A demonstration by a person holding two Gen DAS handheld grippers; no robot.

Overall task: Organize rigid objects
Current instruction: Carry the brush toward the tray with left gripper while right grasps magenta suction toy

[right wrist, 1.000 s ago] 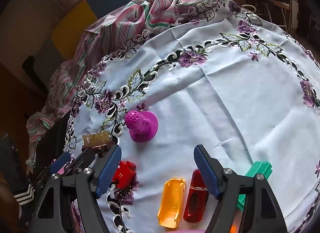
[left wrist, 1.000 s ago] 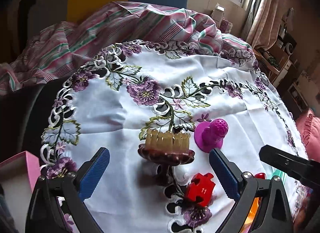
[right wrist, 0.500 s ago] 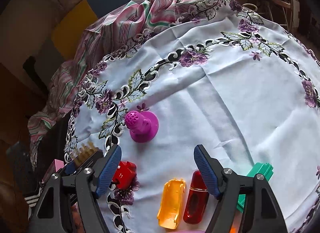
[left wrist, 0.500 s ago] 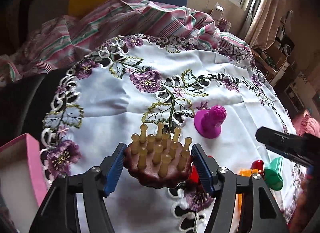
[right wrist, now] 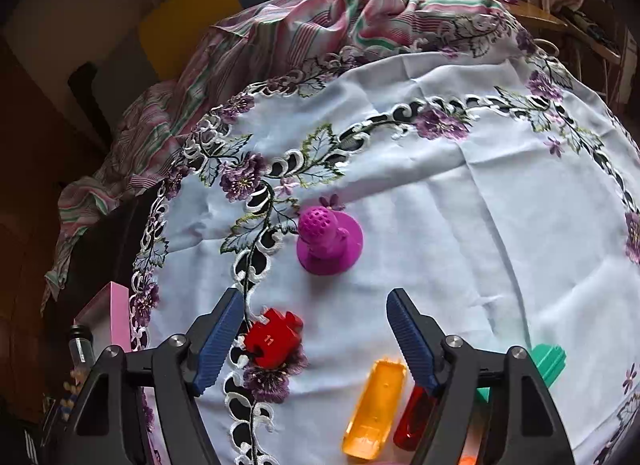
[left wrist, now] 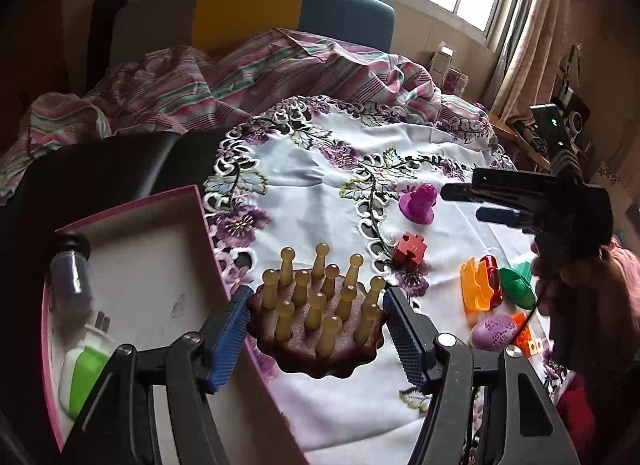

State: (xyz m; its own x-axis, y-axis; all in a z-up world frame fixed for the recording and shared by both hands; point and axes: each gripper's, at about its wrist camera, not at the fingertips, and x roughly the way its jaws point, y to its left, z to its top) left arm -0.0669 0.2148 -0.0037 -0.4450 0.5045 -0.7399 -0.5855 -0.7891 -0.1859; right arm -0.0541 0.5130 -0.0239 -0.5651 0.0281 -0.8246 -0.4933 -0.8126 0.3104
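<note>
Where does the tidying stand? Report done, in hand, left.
Done: a vial and a green-and-white plug lie in the pink box. In hand: the left gripper holds the brown peg massager. Left: magenta stamper, red puzzle piece, orange shell.

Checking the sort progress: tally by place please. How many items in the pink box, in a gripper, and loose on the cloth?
In the pink box: 2, the grey bottle and the green-and-white plug.
In a gripper: 1, the brown peg massager, in the left gripper.
Loose on the cloth: 7, the magenta toy, red puzzle piece, orange shell, red capsule, green piece, purple egg, small orange piece.
Total: 10.
</note>
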